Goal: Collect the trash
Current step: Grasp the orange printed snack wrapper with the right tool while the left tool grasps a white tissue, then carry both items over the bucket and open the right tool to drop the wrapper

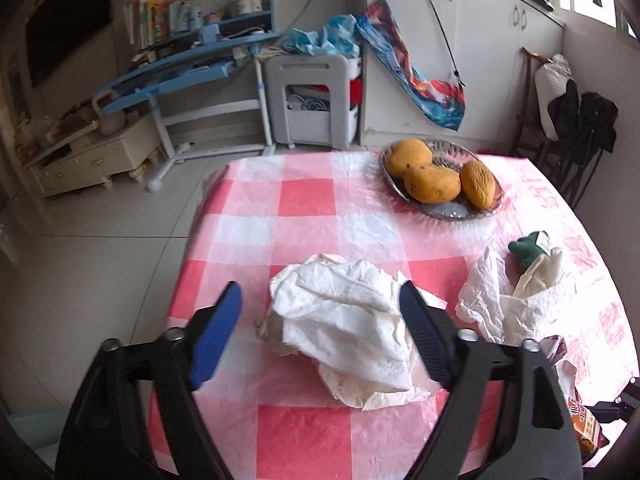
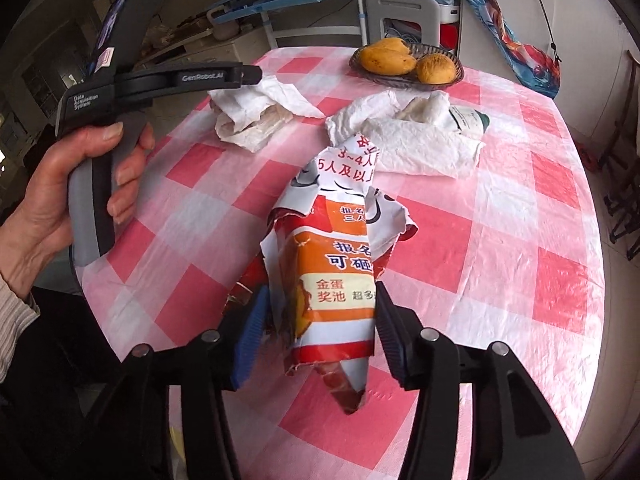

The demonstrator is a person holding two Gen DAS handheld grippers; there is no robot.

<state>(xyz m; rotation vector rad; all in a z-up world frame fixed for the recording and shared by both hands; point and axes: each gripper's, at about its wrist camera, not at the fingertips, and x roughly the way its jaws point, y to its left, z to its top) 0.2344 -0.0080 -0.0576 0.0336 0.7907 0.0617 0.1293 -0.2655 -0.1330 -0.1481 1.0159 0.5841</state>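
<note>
A crumpled white tissue (image 1: 344, 320) lies on the pink checked tablecloth (image 1: 308, 196), between the blue pads of my left gripper (image 1: 320, 336). The jaws are open: the right pad is at the tissue's edge and the left pad stands clear of it. In the right wrist view, a hand holds that left gripper (image 2: 252, 74) over the same tissue (image 2: 248, 116). My right gripper (image 2: 320, 340) is open around a crumpled orange-and-white flyer (image 2: 332, 272), whose edges lie close to both pads. A second tissue heap (image 1: 516, 292) (image 2: 408, 140) holds a green-and-white carton (image 1: 530, 246) (image 2: 470, 118).
A glass dish of mangoes (image 1: 440, 178) (image 2: 408, 62) stands at the far side of the table. The table's left edge drops to a tiled floor (image 1: 100, 260). Beyond it are a blue desk (image 1: 180, 68), a grey stool (image 1: 316, 100) and white cabinets (image 1: 460, 60).
</note>
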